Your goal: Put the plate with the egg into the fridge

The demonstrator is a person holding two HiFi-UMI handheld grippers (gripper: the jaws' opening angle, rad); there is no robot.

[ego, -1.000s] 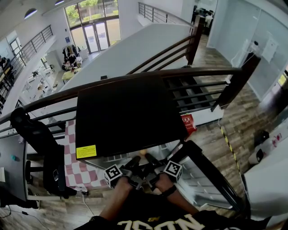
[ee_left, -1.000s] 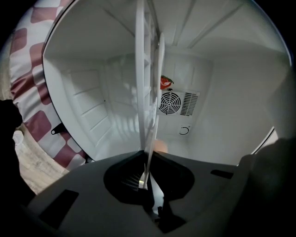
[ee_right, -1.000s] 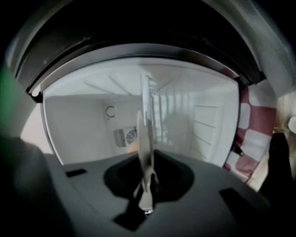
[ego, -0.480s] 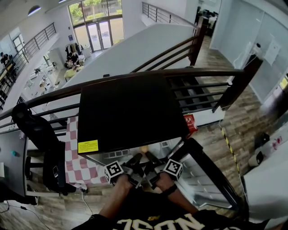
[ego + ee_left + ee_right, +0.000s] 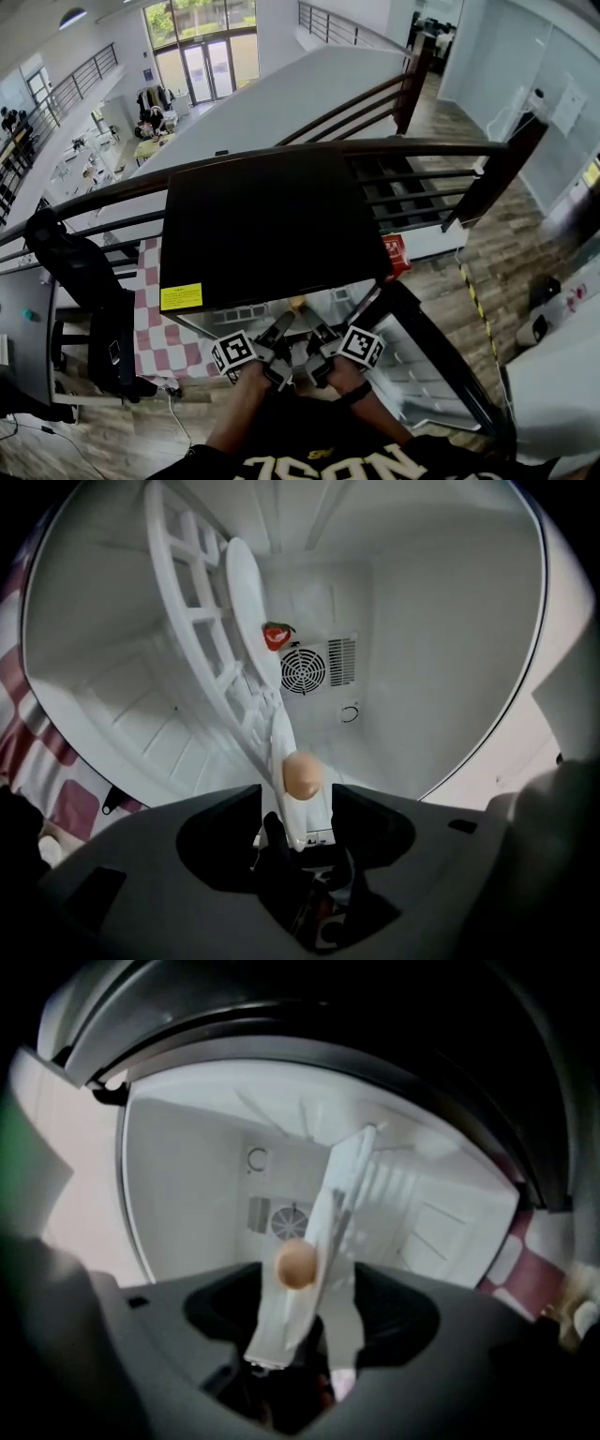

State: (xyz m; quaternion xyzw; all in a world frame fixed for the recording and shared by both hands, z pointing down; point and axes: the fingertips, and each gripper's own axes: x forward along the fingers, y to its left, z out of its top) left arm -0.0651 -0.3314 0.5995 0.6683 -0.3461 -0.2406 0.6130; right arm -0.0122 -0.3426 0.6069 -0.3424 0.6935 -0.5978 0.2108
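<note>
A small fridge with a black top [image 5: 272,225] stands with its door [image 5: 441,366] swung out to the right. On its white wire shelf [image 5: 202,639] lies the white plate [image 5: 246,592], carrying a tan egg [image 5: 302,775]; the same egg [image 5: 296,1265] and plate [image 5: 330,1213] show in the right gripper view. My left gripper [image 5: 298,803] and right gripper [image 5: 307,1283] both sit at the plate's near rim. Their jaws are opening, with the rim between them and gaps on each side. From the head view the grippers [image 5: 279,330] [image 5: 316,333] reach into the fridge mouth, the egg [image 5: 297,303] just beyond them.
A round fan vent [image 5: 305,670] and a small red thing [image 5: 276,635] sit on the fridge's back wall. A red-checked cloth [image 5: 155,328] and a black chair [image 5: 84,281] are to the left. A dark railing [image 5: 281,155] runs behind, with a drop beyond it.
Both grippers' jaws, pinched together at the plate rim a second ago, have spread apart. The plate and egg stay on the shelf.
</note>
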